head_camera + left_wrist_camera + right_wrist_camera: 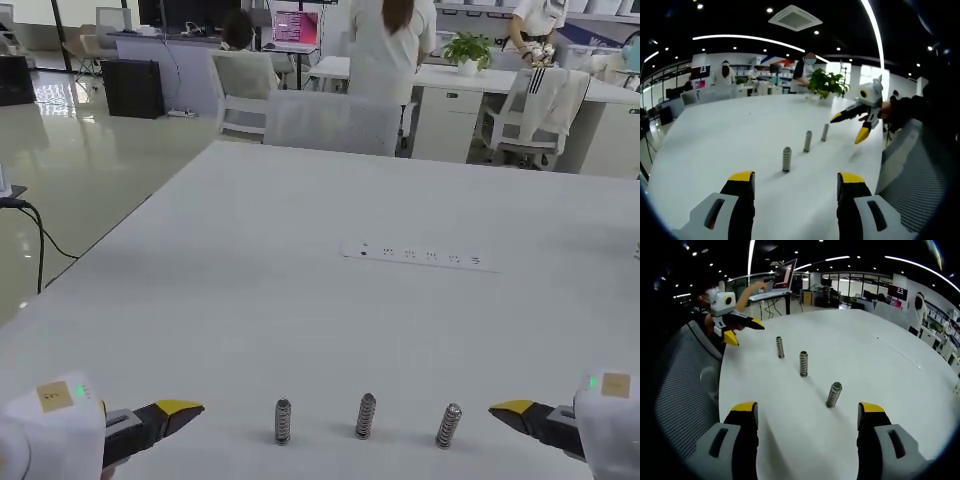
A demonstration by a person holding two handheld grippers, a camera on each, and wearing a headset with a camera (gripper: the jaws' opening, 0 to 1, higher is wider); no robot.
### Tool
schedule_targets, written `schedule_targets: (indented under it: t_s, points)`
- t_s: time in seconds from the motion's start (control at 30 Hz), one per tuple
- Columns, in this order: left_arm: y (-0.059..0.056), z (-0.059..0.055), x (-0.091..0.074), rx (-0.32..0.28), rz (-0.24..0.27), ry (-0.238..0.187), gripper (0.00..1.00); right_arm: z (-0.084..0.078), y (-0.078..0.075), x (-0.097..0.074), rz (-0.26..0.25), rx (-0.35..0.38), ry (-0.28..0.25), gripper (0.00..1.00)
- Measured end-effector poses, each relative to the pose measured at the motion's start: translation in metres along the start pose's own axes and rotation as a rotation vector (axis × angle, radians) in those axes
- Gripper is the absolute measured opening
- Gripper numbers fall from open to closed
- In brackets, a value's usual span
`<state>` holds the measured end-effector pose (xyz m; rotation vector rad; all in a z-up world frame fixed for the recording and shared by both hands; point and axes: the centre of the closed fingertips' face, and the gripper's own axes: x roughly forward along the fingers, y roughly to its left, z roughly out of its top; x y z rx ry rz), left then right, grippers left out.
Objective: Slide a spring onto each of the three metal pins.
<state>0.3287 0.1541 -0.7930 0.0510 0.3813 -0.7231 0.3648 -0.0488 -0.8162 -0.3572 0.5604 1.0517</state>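
Flanking three spring-covered pins point(366, 416), the left hand-held gripper point(796, 177) and right hand-held gripper point(808, 407) hang released.

White tabletop point(300, 250) and the few things on it.
Near its front edge the left spring point(283, 421), the middle spring point(366, 416) and the right spring point(449, 425) stand in a row, apart from one another, the right one leaning slightly. A flat white power strip point(418, 256) lies well beyond them.
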Motion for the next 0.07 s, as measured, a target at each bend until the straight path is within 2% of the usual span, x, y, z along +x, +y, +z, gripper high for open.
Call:
schedule_targets:
  t_s: [0.07]
  points:
    - [0.0, -0.0005, 0.0001, 0.001, 0.0, 0.002, 0.62, -0.0006, 0.0002, -0.0001, -0.001, -0.003, 0.005, 0.81]
